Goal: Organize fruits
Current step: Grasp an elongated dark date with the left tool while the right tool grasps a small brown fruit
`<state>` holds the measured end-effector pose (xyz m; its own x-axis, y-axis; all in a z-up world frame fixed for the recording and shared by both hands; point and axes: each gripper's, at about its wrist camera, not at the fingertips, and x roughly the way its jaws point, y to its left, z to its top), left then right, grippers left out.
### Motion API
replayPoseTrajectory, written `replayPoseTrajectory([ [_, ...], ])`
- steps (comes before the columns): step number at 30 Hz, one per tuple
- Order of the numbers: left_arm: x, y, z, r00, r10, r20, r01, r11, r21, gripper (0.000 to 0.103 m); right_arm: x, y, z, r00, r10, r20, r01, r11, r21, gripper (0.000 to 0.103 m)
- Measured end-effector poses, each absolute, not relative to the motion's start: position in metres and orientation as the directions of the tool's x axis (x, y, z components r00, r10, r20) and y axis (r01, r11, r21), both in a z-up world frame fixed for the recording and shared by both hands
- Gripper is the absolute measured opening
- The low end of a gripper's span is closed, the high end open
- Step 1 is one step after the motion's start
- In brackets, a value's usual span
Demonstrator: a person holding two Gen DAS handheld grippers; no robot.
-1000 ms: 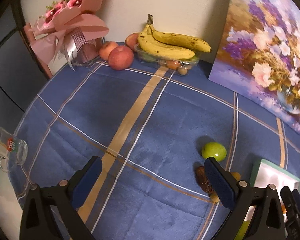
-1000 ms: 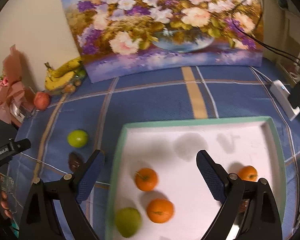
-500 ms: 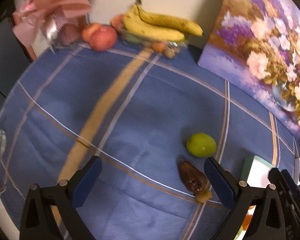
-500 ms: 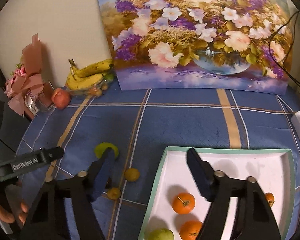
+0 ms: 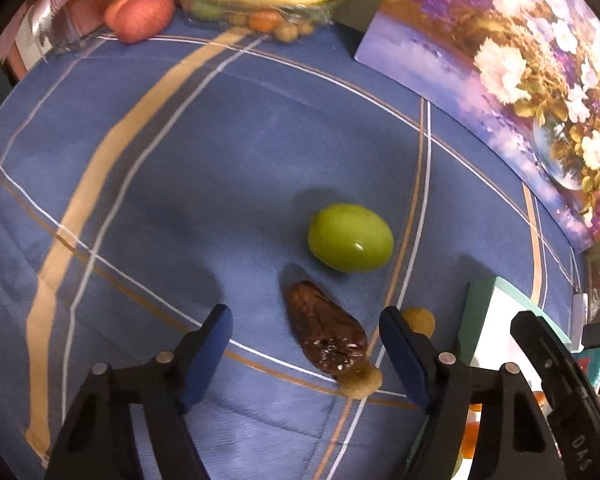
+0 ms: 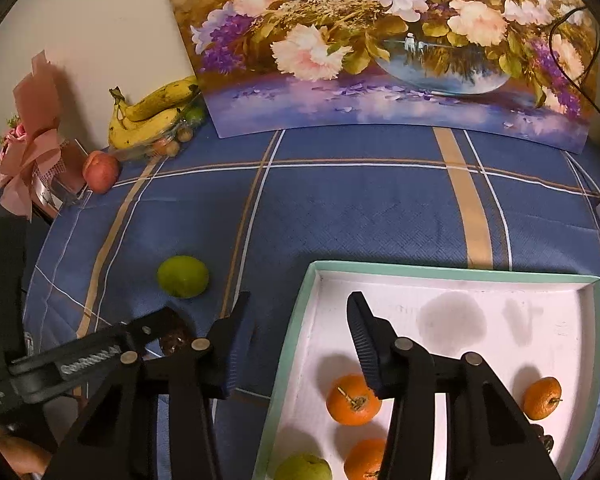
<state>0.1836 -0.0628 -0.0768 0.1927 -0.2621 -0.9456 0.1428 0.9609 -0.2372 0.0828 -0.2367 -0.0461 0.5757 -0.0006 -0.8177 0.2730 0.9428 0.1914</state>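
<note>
Tray (image 6: 296, 322), lower right of right wrist frame, holding three oranges (image 6: 353, 399) and one green fruit (image 6: 303, 467): part sorted.

Still lying loose on blue cloth (image 5: 204, 168): green fruit (image 5: 350, 237) at frame centre, brown date (image 5: 327, 335) below it, two small yellow fruits (image 5: 419, 319) lower right.

Left gripper (image 5: 304, 354) half open, jaws just closing, straddling date, pads not touching.

Right gripper (image 6: 296, 340) narrowing over tray edge, gripping nothing.
</note>
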Motion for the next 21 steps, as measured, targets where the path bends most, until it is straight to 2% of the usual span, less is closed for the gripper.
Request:
replayPoseTrajectory([
  [2, 0.184, -0.067, -0.08, 0.177, -0.273, -0.946, 0.149, 0.957, -0.248, 0.065, 0.083, -0.237, -0.047, 0.578, 0.004, -0.816, 0.271, 0.942, 0.197, 0.042],
  [6, 0.184, -0.069, -0.088, 0.137, -0.311, -0.94, 0.145, 0.945, -0.292, 0.041, 0.084, -0.235, -0.047, 0.582, 0.009, -0.813, 0.268, 0.942, 0.202, 0.041],
  [21, 0.195, -0.021, -0.048, 0.3, -0.285, -0.91, 0.013, 0.956, -0.294, 0.041, 0.1, -0.202, -0.068, 0.521, 0.059, -0.852, 0.189, 0.965, 0.183, 0.041],
])
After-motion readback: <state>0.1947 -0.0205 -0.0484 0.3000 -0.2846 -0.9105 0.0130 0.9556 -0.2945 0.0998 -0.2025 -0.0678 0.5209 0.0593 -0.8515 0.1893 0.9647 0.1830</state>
